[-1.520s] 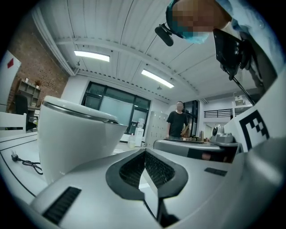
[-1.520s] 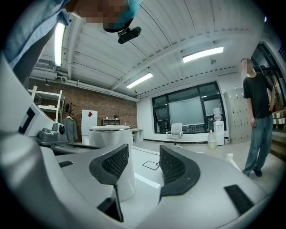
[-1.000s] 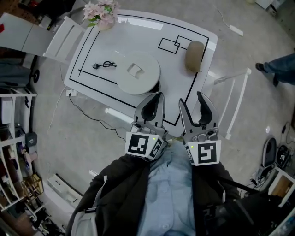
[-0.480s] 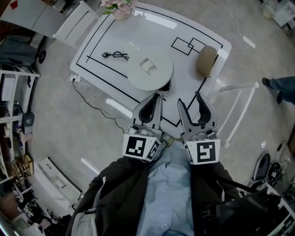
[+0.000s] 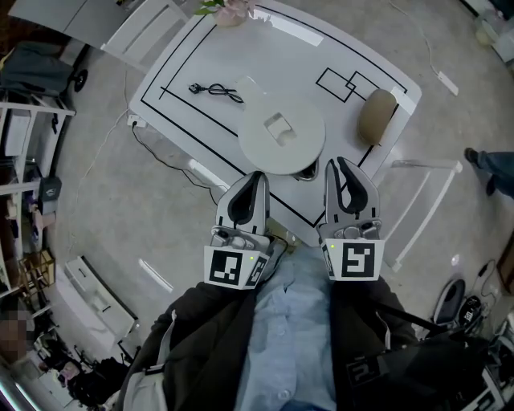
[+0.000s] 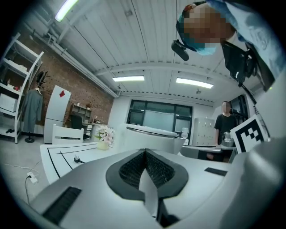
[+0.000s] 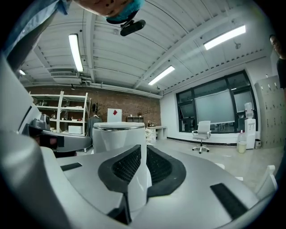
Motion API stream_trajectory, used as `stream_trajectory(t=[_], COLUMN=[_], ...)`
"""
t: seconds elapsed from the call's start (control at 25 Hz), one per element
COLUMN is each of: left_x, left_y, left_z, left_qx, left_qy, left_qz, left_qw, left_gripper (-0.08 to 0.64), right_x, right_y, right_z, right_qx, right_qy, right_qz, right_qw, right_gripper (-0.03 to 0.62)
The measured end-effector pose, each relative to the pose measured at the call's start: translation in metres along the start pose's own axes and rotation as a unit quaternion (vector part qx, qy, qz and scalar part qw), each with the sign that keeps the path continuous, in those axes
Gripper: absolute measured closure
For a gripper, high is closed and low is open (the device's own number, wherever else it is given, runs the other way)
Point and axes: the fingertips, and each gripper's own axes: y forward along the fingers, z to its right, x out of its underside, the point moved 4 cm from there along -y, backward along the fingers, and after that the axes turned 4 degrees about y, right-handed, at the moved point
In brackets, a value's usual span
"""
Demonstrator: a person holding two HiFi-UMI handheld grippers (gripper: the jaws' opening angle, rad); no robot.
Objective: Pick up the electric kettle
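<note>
Grey plastic with black ribbed pads, the left gripper (image 6: 145, 154) has its jaws pressed together with nothing between them. The right gripper (image 7: 143, 150) has just been closing; its jaws now meet at the tips, and they too hold nothing. In the head view the two grippers sit side by side over the table's near edge, close to its near corner, both pointing across the table.

The electric kettle (image 5: 281, 132) is white with a round lid and stands just ahead of both grippers, between the lines along which they point. It is close to the near edge and sits over the black line marked there. Neither gripper touches it. In the left gripper view it rises beyond the jaw tips, a little to their right. In the right gripper view it stands just behind the tips, a little to their left.

On the white table (image 5: 265, 56), a black cable (image 5: 215, 90) lies coiled toward the left corner, well apart from the kettle. A tan rounded object (image 5: 376, 116) rests by the right edge, next to small black rectangles (image 5: 347, 80) drawn on the top. Pink flowers (image 5: 233, 8) stand at the far corner. A white chair (image 5: 148, 32) stands by the far left edge, and another white chair (image 5: 426, 201) stands off the right edge.
</note>
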Motion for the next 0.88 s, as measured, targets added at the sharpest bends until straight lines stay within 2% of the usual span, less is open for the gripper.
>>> stream_trajectory(t=[0.24, 0.4, 0.68, 0.88], left_x=[-0.001, 0.002, 0.003, 0.002], left_y=[0.002, 0.001, -0.005, -0.009], left_z=[-0.025, -0.029, -0.035, -0.042], left_qx=[-0.036, -0.043, -0.051, -0.053], left_qy=[-0.005, -0.005, -0.006, -0.007], left_qz=[-0.004, -0.007, -0.010, -0.008], left_qw=[0.9993, 0.9990, 0.9987, 0.9985], left_gripper=[0.555, 0.555, 0.555, 0.555], right_x=[0.000, -0.001, 0.008, -0.003], right_y=[0.011, 0.012, 0.007, 0.013], right_z=[-0.011, -0.017, -0.023, -0.033], right_qx=[-0.020, -0.023, -0.032, -0.029], right_qy=[0.001, 0.005, 0.004, -0.009], right_qz=[0.004, 0.019, 0.000, 0.027], right_qw=[1.000, 1.000, 0.999, 0.999], right_gripper=[0.545, 0.546, 0.552, 0.552])
